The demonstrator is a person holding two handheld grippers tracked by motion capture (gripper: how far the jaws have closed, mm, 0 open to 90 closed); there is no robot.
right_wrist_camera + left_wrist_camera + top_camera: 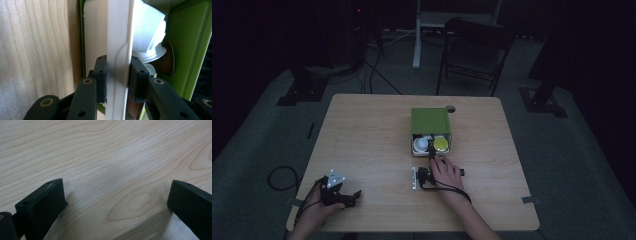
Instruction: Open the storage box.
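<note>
A green box (430,120) stands on the wooden table (372,130), and its white drawer (417,152) is pulled partly out toward me. Inside the drawer lie a white bottle (422,144) and a round yellow lid (440,145). My right gripper (432,156) is at the drawer's front. In the right gripper view the right gripper (117,77) is shut on the drawer's white front wall (120,37), one pad on each face, beside the green box wall (190,50) and the white bottle (150,27). My left gripper (354,196) rests near the table's front left corner. The left gripper (116,197) is open over bare wood (100,150).
A dark folding chair (474,50) and a white stand leg (417,35) are beyond the table's far edge. A small dark object (451,108) lies at the far edge behind the box. A cable loop (282,177) lies on the floor at the left.
</note>
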